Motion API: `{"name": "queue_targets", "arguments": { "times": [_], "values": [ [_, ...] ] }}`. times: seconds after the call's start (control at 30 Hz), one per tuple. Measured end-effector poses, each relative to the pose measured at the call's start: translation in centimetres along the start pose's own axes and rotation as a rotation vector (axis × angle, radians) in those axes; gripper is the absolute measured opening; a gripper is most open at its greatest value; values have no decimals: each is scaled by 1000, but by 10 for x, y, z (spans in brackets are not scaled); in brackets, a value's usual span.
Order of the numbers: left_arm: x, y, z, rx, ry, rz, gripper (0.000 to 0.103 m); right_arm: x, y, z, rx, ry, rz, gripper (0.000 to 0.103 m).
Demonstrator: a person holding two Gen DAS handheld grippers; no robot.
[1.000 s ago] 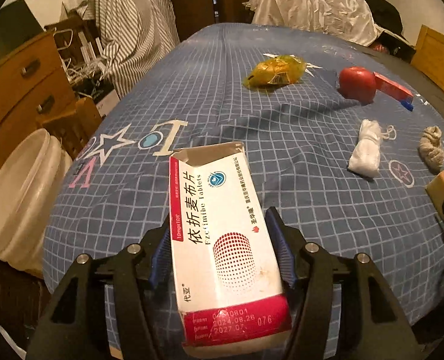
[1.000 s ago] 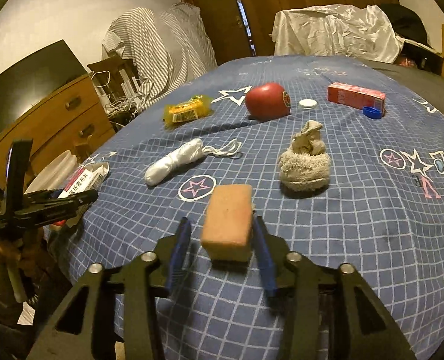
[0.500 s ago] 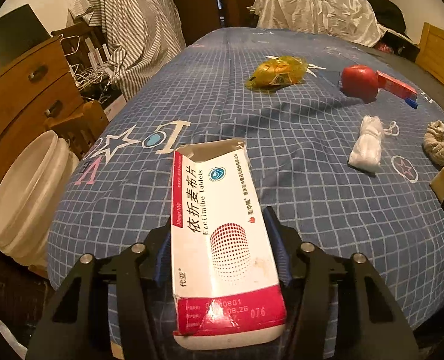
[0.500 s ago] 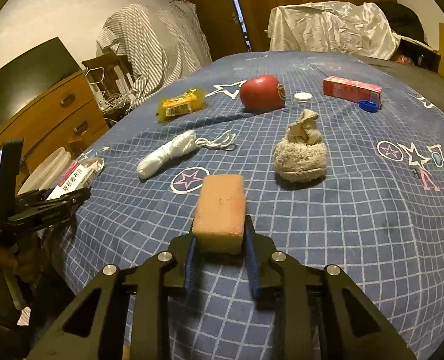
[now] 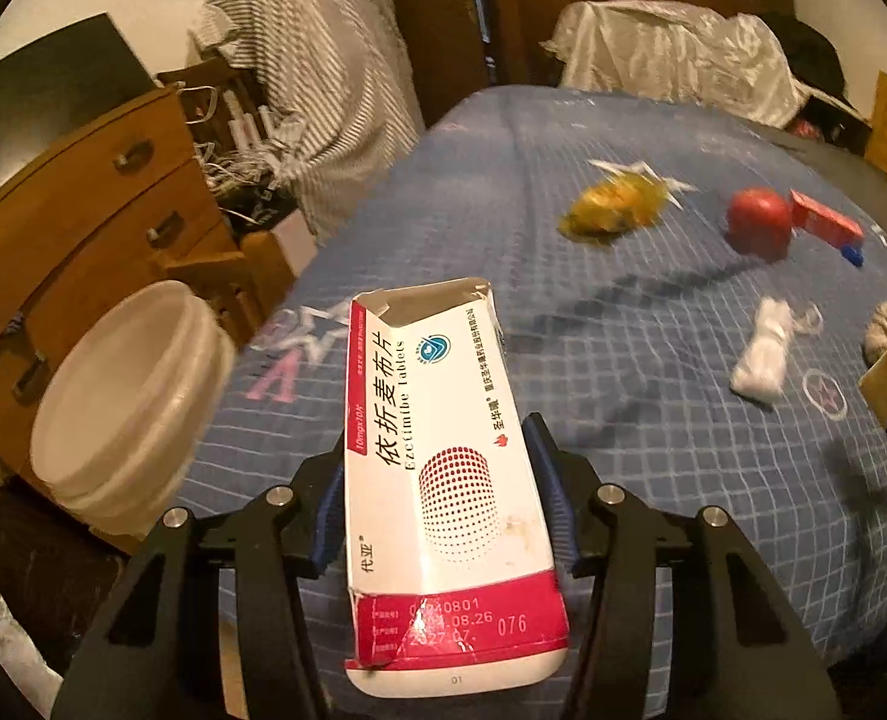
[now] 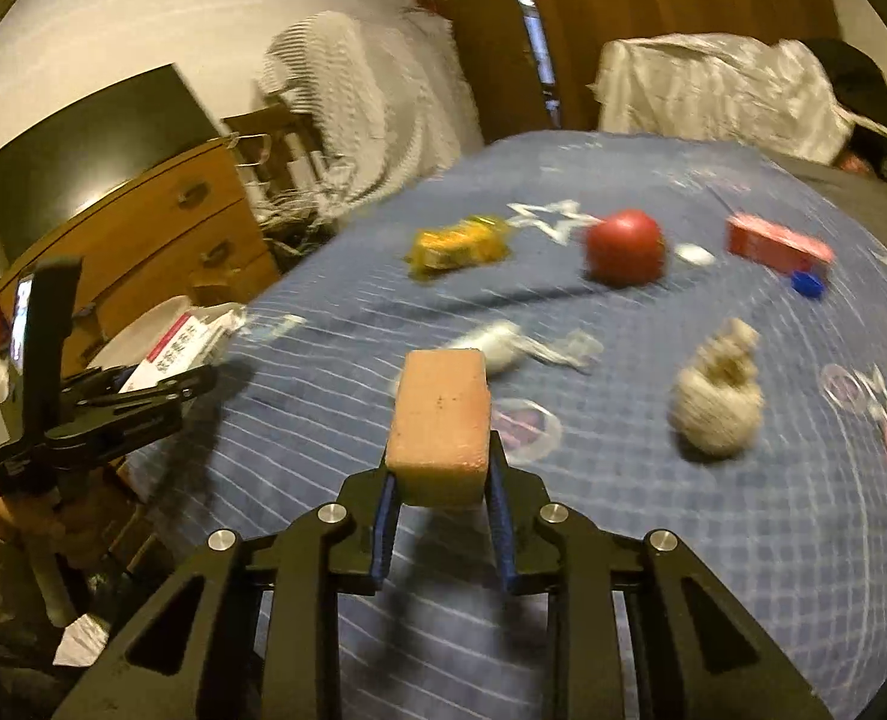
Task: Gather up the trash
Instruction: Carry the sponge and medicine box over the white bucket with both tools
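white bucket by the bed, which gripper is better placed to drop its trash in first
Left. The left gripper holds the white-and-red tablet box right beside the white plastic bucket; the right gripper, clamping the orange sponge block, is farther away.

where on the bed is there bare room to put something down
Bare bedspread lies near the edge, between the right gripper and the beige rag. It is crowded farther back: yellow wrapper, red ball, red box, white roll.
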State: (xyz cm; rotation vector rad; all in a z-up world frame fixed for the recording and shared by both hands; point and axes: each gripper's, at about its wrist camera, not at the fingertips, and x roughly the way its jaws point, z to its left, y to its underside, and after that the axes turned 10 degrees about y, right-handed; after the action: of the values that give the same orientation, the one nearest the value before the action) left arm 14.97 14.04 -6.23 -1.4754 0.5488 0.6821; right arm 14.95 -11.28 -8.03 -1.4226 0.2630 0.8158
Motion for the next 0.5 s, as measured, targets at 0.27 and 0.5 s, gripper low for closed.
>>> {"name": "queue_targets", "arguments": {
  "times": [0.27,0.5],
  "values": [
    [-28,-24,63,-68,-97,-92,51,10,-60,82,-118,-124,-38,27],
    [-45,-38,131,-114,-196,-136,51,32,-114,168,-198,-223,-44,27]
  ]
}}
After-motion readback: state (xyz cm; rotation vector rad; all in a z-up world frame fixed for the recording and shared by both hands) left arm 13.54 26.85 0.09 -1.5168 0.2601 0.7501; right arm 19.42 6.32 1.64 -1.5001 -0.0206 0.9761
